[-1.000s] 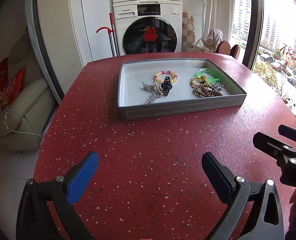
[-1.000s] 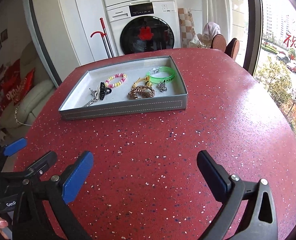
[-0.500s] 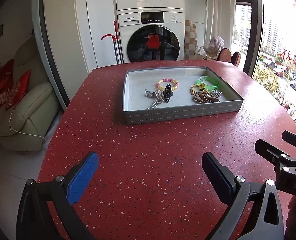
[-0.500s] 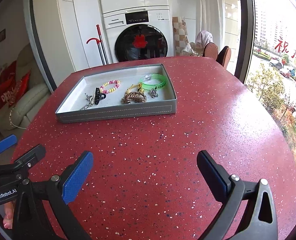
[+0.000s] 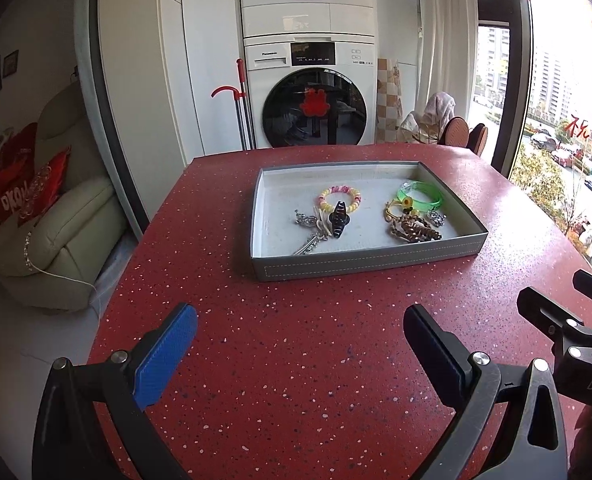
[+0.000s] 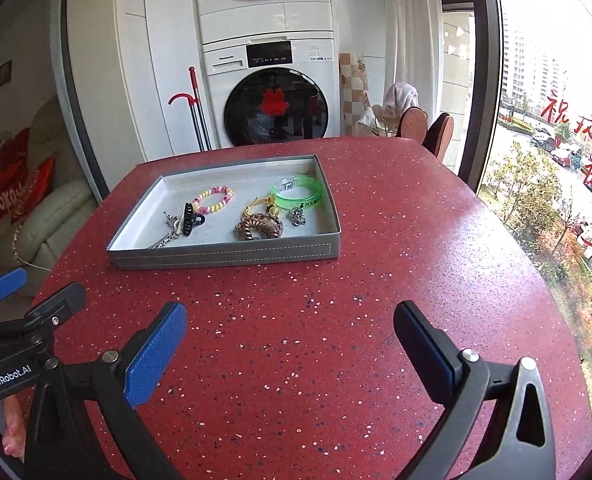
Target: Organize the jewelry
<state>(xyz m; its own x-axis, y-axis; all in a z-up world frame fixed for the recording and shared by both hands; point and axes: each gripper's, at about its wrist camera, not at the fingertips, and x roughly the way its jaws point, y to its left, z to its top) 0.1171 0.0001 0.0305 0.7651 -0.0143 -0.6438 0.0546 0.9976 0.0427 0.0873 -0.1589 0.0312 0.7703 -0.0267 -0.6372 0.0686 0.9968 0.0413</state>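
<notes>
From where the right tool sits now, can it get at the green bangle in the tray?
Probably yes. The right tool is open and empty, with only bare red table between it and the tray. The green bangle lies at the tray's far right, uncovered from above; only the low wall needs clearing.

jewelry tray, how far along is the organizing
Done: every visible piece sits inside the grey tray, though the black hair clip overlaps the beaded bracelet. In hand: nothing; the left tongs and right tongs are open and empty over the table. Left: any further sorting.
</notes>
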